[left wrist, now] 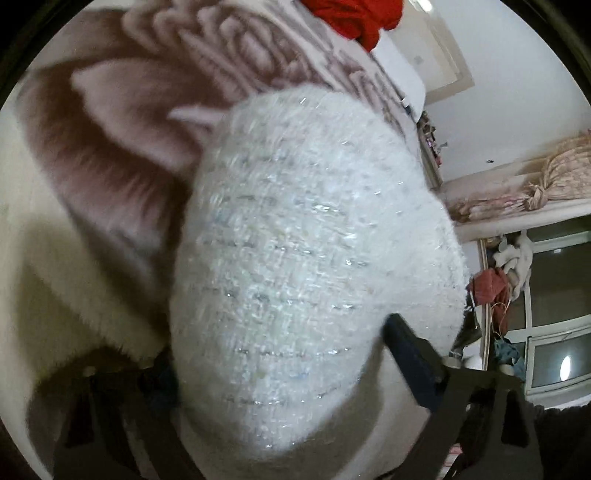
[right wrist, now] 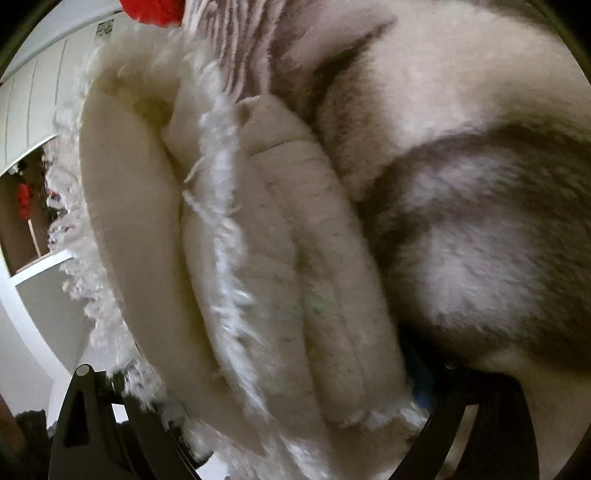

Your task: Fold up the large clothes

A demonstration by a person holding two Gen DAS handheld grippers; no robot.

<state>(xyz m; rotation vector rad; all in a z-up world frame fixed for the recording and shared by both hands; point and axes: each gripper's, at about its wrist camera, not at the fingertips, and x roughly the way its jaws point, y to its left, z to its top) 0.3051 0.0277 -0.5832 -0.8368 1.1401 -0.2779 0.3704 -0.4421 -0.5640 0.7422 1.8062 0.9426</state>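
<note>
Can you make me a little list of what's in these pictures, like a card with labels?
garment: white fuzzy tweed garment with silver threads, fringed edge and cream lining
left tool: left tool, garment bunched between its fingers; grip looks closed on it
right tool: right tool, folded layers fill the gap; grip looks closed on it
underneath: pink and brown plush blanket
far end: red cloth on the blanket
background: curtain, window
sharpness: blurry, small details unclear

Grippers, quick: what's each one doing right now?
Left gripper: shut on white tweed garment.
Right gripper: shut on cream fringed fabric.
</note>
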